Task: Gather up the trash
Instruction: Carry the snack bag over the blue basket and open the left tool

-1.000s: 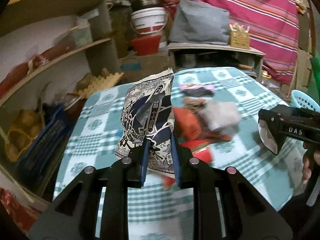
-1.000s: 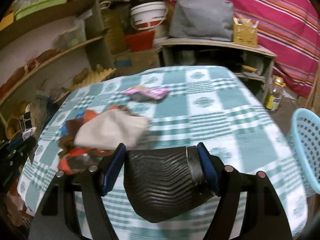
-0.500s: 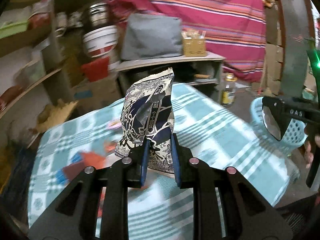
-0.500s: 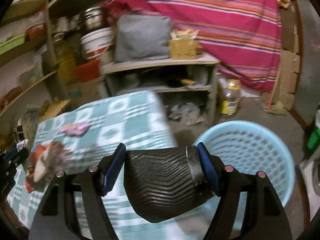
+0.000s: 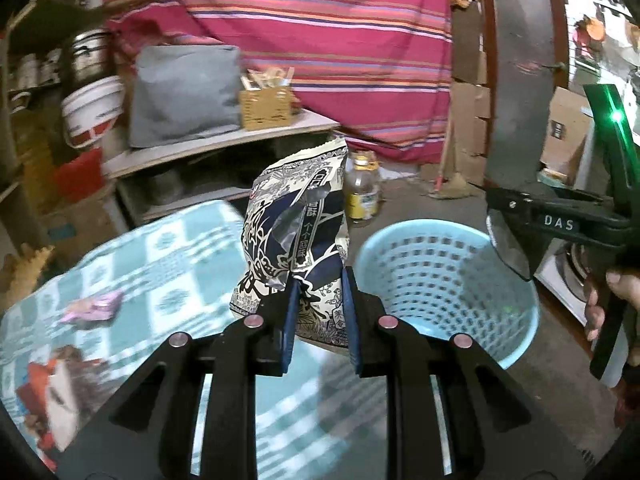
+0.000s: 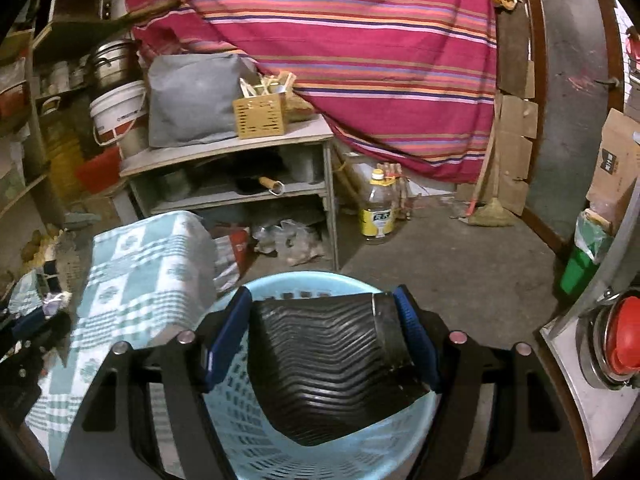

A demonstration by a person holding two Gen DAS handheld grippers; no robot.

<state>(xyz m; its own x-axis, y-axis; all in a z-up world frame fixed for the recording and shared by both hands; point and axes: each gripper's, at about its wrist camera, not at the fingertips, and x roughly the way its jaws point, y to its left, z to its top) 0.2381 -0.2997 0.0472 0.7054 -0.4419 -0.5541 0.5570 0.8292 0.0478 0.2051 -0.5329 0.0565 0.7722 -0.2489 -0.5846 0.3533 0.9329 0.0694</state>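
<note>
My left gripper is shut on a navy-and-white printed snack bag, which stands upright between the blue pads. It hangs over the table's right edge, just left of the light blue basket. My right gripper is shut on a black ribbed cup, held directly above the basket. In the left wrist view the right gripper shows at the right edge with the cup's rim. More wrappers and a pink one lie on the checked tablecloth.
A low shelf unit holding a grey bag and a yellow box stands behind the table. A yellow-labelled bottle and a broom are on the concrete floor. A striped red cloth hangs behind. A metal counter with a red-lidded pot lies right.
Both grippers have swung right, away from the pile of wrappers, each keeping its load. The basket has come into view, and the cup now hangs over it.
</note>
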